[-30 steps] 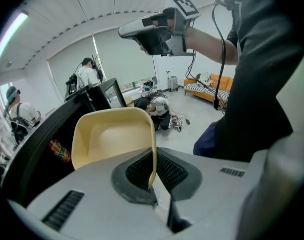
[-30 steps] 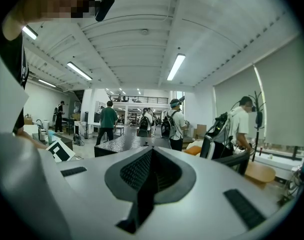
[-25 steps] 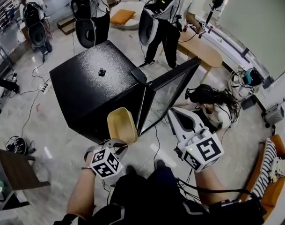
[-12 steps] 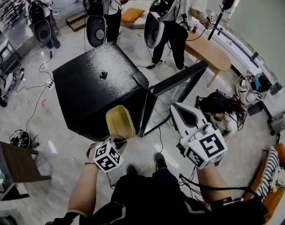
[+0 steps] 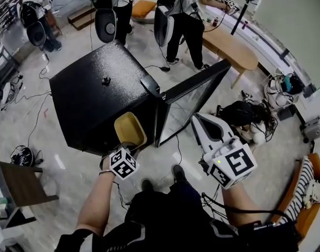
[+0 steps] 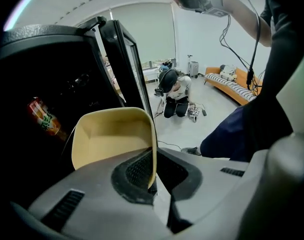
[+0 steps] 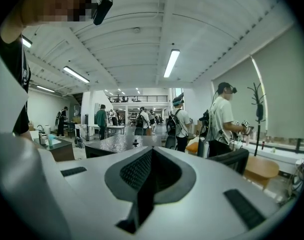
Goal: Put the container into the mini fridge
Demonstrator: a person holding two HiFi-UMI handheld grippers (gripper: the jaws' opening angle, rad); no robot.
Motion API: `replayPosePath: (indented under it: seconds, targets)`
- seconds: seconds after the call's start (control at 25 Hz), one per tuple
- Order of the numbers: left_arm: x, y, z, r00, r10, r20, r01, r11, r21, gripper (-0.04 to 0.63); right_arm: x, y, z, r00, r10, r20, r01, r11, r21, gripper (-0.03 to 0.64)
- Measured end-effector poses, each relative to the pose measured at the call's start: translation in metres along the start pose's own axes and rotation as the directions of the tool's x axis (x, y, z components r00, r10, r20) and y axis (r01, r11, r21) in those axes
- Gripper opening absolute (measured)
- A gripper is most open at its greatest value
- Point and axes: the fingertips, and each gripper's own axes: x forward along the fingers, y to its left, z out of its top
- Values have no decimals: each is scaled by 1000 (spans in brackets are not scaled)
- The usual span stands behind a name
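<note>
Workshop floor (image 5: 65, 164), open mini fridge (image 5: 91, 96), left claw (image 6: 154, 171) pinching container (image 6: 109, 136) rim, right claw (image 7: 151, 156) closed, empty.

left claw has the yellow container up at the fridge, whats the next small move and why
Probably ease the left claw forward so the container passes into the mini fridge. The claw is shut on the container's wall, the door stands open, and the container sits at the dark opening, not clearly inside yet.
</note>
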Motion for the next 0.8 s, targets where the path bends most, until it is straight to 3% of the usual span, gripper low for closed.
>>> replayPosePath:
  seconds: [0.56,0.8]
  targets:
    - [53,39,-26,996,46,-79,-51,997,-59,15,-19,-22,-15,997,-73,-26,73,997,40,11]
    - [73,43,-32,991,53,-120,-58,998,-39,15,-18,-19,-17,997,-69,-37,70,997,31,11]
